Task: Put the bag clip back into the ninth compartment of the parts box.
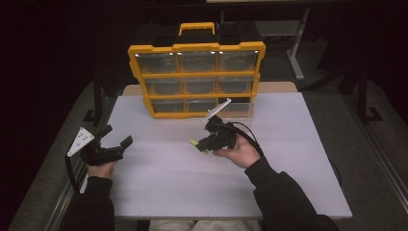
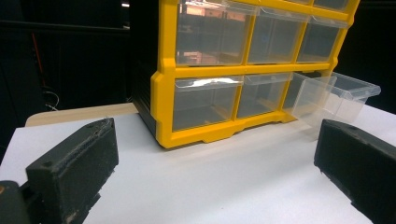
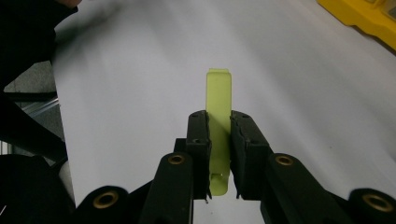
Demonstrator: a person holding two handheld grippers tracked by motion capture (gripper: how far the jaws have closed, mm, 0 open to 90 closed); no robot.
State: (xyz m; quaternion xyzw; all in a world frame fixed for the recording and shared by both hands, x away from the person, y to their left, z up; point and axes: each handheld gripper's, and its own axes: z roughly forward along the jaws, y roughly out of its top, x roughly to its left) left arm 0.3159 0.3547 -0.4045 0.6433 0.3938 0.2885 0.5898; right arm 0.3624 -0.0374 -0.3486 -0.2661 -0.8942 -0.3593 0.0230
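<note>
- Table (image 1: pixel 168 183): we note a flat, matte white top, smooth, with a wooden board edge showing behind it. It carries everything in play.
- Drawer cabinet (image 1: pixel 195 79): a yellow plastic frame with a carry handle on top, standing upright at the far side of the table. It holds three rows of three clear, glossy, boxy drawers.
- Open drawer (image 2: pixel 334 95): in the left gripper view the bottom-row drawer at the far end is pulled out of the frame, thin-walled and see-through; we see nothing in it. The other drawers sit flush.
- Right gripper (image 1: pixel 199 144): black, held over the middle of the table, just in front of the cabinet and apart from it. Its fingers (image 3: pixel 198 135) are closed tight on the yellow-green strip.
- Left gripper (image 1: pixel 115 137): held near the table's left edge, well apart from the cabinet. Its blocky, scuffed black fingers (image 2: pixel 74 168) stand wide apart with nothing between them.
- Yellow-green strip (image 3: pixel 219 105): a small, flat, narrow plastic piece, slightly translucent, with a squared far end and a notched near end. It is clamped lengthwise and pokes out past the fingertips, above the table, not touching it.
- Progress, as we judge it: drawer opened and piece picked up look done. Left to do, likely: carry the strip to the open drawer, drop it in, push the drawer shut.
</note>
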